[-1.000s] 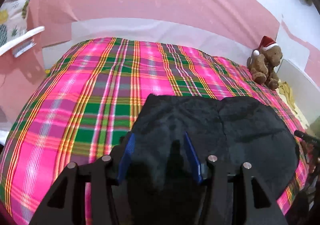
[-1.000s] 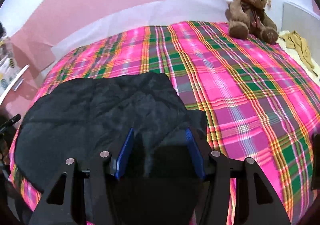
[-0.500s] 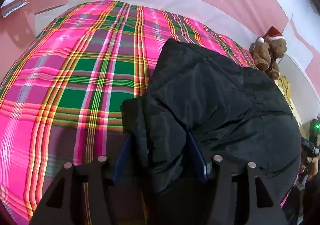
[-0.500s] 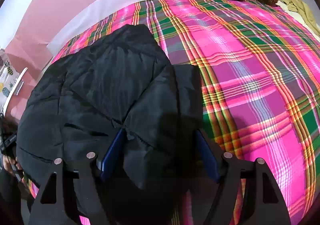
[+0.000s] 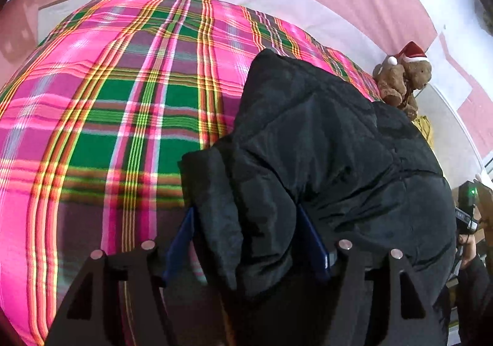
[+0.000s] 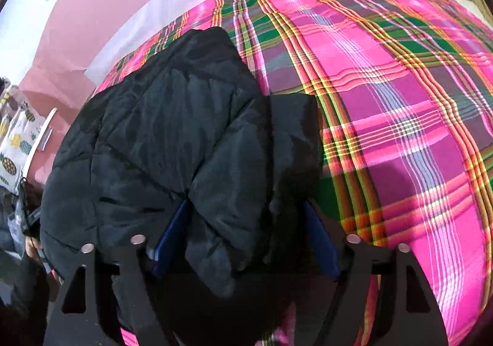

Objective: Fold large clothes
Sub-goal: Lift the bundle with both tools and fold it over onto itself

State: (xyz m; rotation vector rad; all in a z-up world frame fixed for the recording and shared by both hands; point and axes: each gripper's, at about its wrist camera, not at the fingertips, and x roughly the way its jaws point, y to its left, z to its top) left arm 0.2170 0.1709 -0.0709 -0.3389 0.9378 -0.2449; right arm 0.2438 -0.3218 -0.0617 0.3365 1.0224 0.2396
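The black puffer jacket (image 5: pixel 323 161) is bunched up on the near part of the bed, on the plaid blanket (image 5: pixel 117 105). A lot of it is hard to read: it's all dark folds, and its near edge disappears under both grippers and out of the bottom of both views. Can't really make out sleeves or collar. From the left camera it runs away toward the far right corner, narrowing to a rounded end near the middle of the bed.

The left gripper (image 5: pixel 246 241) has a thick fold of the jacket pinched between its blue pads. The right gripper (image 6: pixel 243 238) is likewise clamped on a fold.

A teddy bear (image 5: pixel 400 78) in a Santa hat sits at the far corner, half cut off in the right view.
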